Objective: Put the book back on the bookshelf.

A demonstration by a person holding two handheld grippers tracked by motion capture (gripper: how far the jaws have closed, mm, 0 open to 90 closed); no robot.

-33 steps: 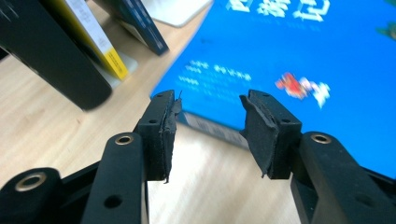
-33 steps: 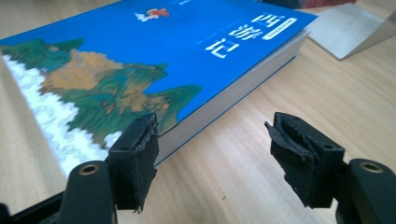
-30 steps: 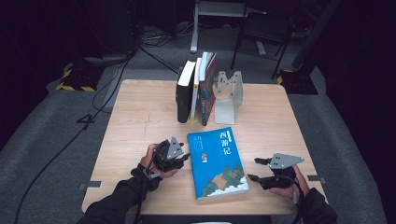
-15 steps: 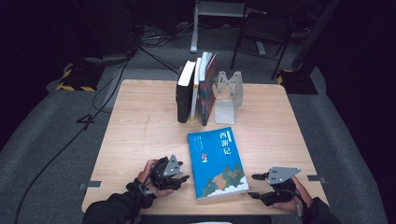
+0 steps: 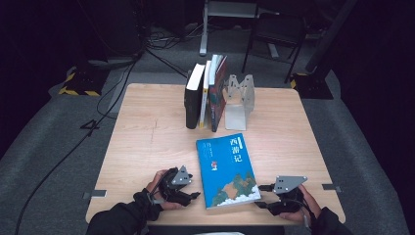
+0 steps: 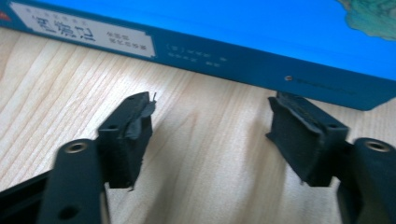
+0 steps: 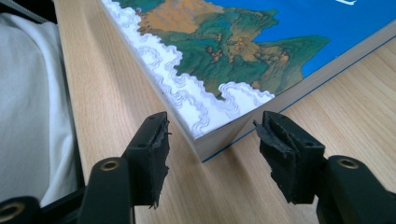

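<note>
Wooden worktop [image 5: 147,127]: metal bookend [image 5: 240,100] at upper centre holds three upright books [image 5: 204,95]. Blue book [image 5: 227,169] lies flat, lower centre. Left gripper [image 5: 192,195] fingers have been opening, right gripper [image 5: 260,196] fingers closing; both gape beside the book, nothing gripped.

Glossy paper book [image 5: 227,169], matt wood table [image 5: 147,142]

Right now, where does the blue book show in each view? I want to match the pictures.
High view: the blue book lies flat at centre bottom, between the two grippers.
Left gripper view: its spine runs across the top, just beyond the jaws.
Right gripper view: its near corner sits just ahead of the open jaws.
Shared landmark: the light wooden table.
</note>
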